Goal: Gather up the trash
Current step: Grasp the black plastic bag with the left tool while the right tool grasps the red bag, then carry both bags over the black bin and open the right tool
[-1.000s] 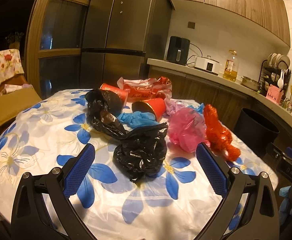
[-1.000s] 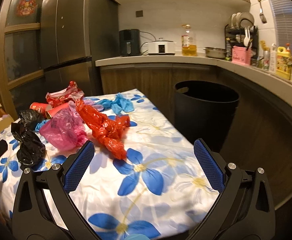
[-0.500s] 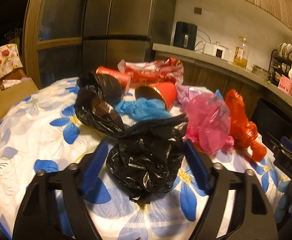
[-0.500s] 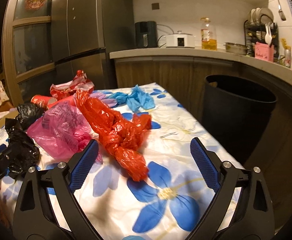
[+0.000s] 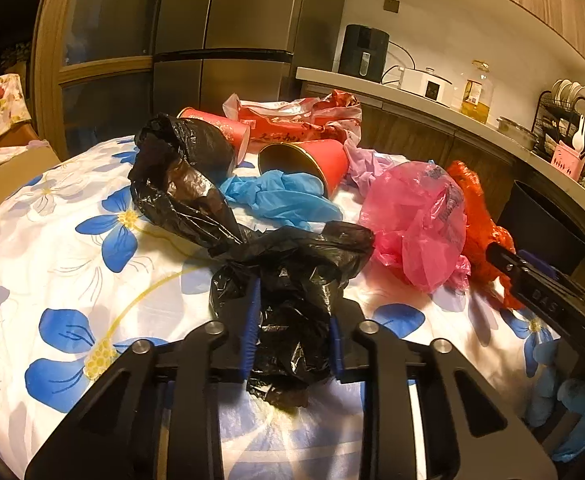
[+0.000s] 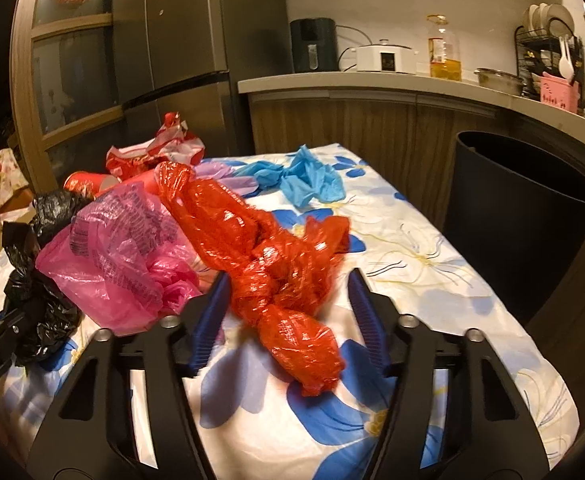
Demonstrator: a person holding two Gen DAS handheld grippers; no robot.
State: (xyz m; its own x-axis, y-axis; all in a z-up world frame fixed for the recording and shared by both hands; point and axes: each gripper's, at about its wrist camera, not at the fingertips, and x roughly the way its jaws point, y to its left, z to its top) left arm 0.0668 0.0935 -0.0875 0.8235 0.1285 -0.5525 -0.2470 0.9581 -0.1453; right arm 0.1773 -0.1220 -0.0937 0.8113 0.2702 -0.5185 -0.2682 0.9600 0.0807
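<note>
A crumpled black plastic bag (image 5: 288,280) lies on the flowered tablecloth (image 5: 72,248). My left gripper (image 5: 292,328) is shut on its near lump, pads pressing both sides. A knotted red plastic bag (image 6: 276,264) lies in front of my right gripper (image 6: 288,312), whose fingers straddle it, partly closed with a gap on each side. A pink bag (image 6: 116,252) lies between the two; it also shows in the left wrist view (image 5: 416,220). The black bag (image 6: 36,280) shows at far left in the right wrist view.
Behind lie two red paper cups (image 5: 312,160), blue gloves (image 5: 284,196), a red-white wrapper (image 5: 292,120) and another blue glove (image 6: 304,176). A black bin (image 6: 524,216) stands right of the table by the kitchen counter (image 6: 372,80). A fridge (image 5: 220,40) stands behind.
Both grippers moved forward over the table. The left closed on the black bag. The right narrowed around the red bag.
</note>
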